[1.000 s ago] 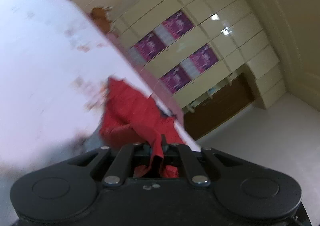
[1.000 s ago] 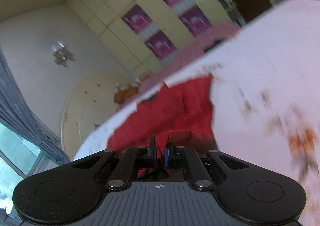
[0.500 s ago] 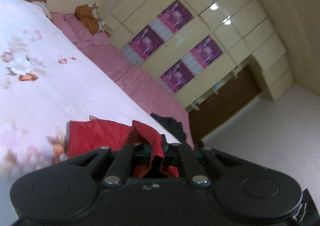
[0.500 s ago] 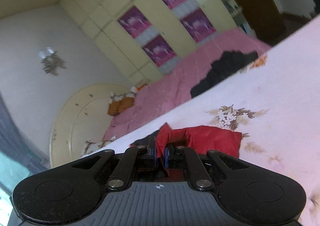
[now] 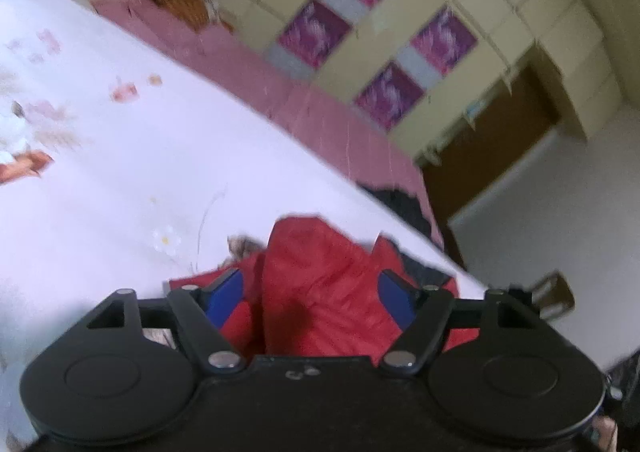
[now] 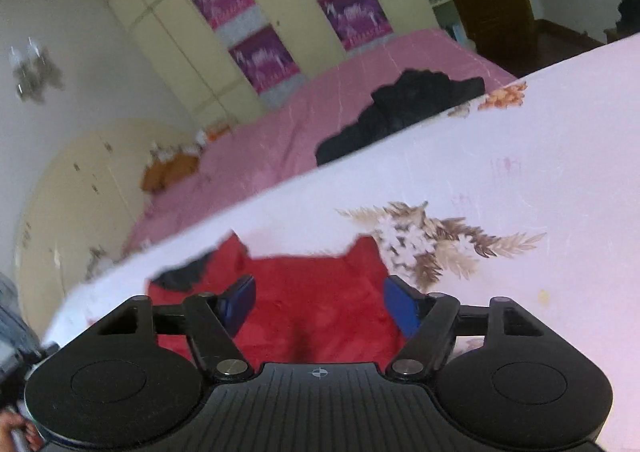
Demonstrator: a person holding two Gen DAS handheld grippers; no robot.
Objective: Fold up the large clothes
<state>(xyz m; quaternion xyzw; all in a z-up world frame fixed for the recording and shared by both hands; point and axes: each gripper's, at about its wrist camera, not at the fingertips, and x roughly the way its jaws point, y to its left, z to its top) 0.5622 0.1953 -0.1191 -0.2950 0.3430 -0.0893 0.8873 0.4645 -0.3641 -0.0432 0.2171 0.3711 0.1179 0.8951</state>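
Note:
A red garment (image 5: 320, 292) lies bunched on the white floral bedsheet (image 5: 120, 172), right in front of both grippers. My left gripper (image 5: 312, 296) is open, its blue pads (image 5: 224, 296) spread either side of a raised red fold. In the right wrist view the same red garment (image 6: 316, 300) lies flat on the sheet (image 6: 520, 172). My right gripper (image 6: 320, 300) is open just above it, blue pads (image 6: 400, 304) apart. Neither gripper holds cloth.
A pink bedspread (image 6: 300, 120) covers the far side of the bed, with a black garment (image 6: 400, 112) lying on it. Cream wardrobes with purple panels (image 5: 360, 32) line the wall. A dark wooden door (image 5: 500, 140) and the floor lie beyond the bed's edge.
Both grippers were shut on the red garment and have opened, letting it go onto the sheet. The garment has come down from being held up to lying on the bed.

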